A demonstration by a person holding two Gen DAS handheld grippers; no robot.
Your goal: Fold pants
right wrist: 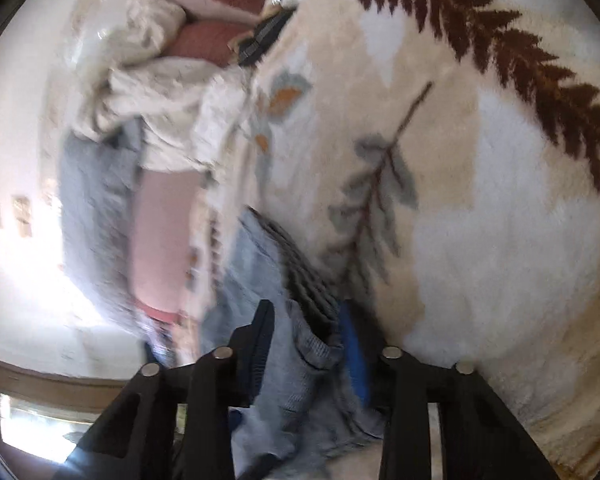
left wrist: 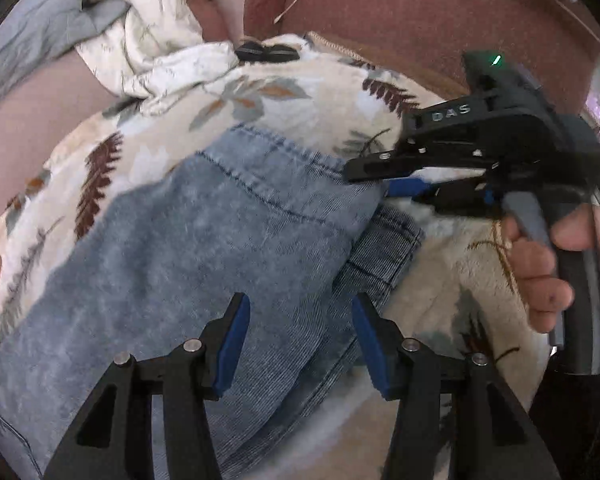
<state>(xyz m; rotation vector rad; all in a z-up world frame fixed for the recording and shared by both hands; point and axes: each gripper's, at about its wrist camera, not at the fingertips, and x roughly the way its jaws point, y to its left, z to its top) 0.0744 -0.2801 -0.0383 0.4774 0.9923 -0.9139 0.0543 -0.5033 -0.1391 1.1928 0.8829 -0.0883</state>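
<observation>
Light blue denim pants (left wrist: 204,248) lie on a cream blanket with a leaf print (left wrist: 300,92). My left gripper (left wrist: 300,340) is open and empty, its blue pads just above the denim. My right gripper (left wrist: 374,182) comes in from the right, held by a hand (left wrist: 548,264), and its fingers stand on either side of the pants' hem edge. In the right wrist view the right gripper (right wrist: 306,336) has a fold of denim (right wrist: 300,364) between its fingers; that view is blurred, so I cannot tell whether it is clamped on the fold.
The blanket covers a reddish-pink sofa (left wrist: 400,8). A crumpled cream garment (left wrist: 152,28) and grey cloth (left wrist: 32,36) lie at the back left. A small black object (left wrist: 266,51) sits at the blanket's far edge.
</observation>
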